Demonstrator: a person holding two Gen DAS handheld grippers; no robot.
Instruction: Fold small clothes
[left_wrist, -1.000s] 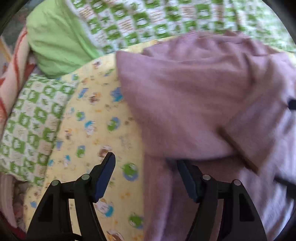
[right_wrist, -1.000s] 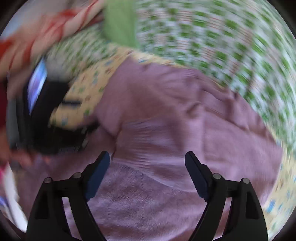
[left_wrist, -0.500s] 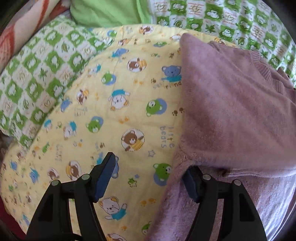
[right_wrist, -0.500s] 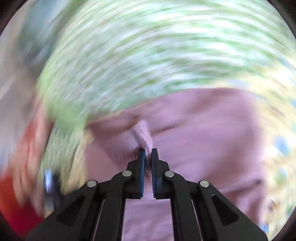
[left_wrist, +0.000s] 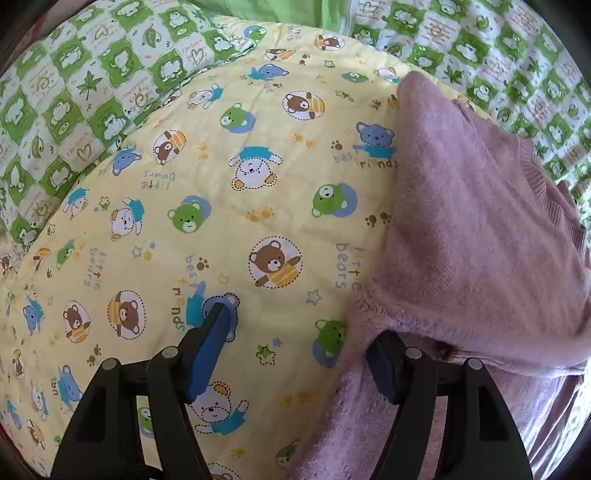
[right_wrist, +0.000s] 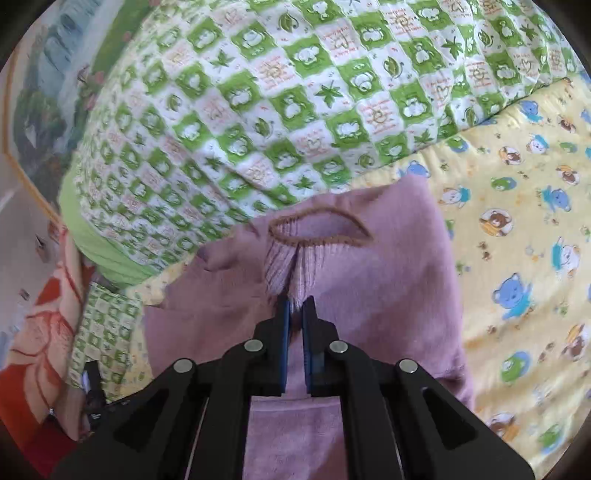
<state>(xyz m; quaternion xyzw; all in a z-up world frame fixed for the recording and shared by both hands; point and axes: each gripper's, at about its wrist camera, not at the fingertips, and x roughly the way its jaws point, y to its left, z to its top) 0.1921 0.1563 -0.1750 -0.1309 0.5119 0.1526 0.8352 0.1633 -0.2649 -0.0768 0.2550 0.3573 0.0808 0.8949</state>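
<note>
Left wrist view. Upper left and top of frame: quilted green-and-white checked cover (left_wrist: 92, 92), cotton, printed with leaves and hearts. Centre: pale yellow quilt (left_wrist: 229, 206), soft, lightly puckered, printed with cartoon bears and small lettering. Right half: mauve knit sweater (left_wrist: 461, 229), fuzzy, thick, lying folded on the yellow quilt; ribbed band along its upper right edge; a folded layer hangs over a lower one at lower right.

Left tongs (left_wrist: 299, 354) at bottom of frame: black arms, blue pads, spread wide. Left pad over bare quilt. Right pad sits at the sweater's fuzzy left edge, partly tucked under the overhanging fold; contact cannot be told. Nothing pinched.

Right wrist view. Left edge: orange-and-cream patterned fabric (right_wrist: 44, 332). Upper centre: the checked cover (right_wrist: 277, 110) bulging like a pillow, plain green border at lower left. Centre: the sweater (right_wrist: 388, 288), with an oval opening edged in brown stitching and ribbed knit below it. Right: yellow quilt (right_wrist: 517, 221).

Right tongs (right_wrist: 293, 306) bottom centre: pressed nearly together, pinching a gathered ridge of the ribbed knit just below the oval opening. Cloth puckers upward from the tips.
</note>
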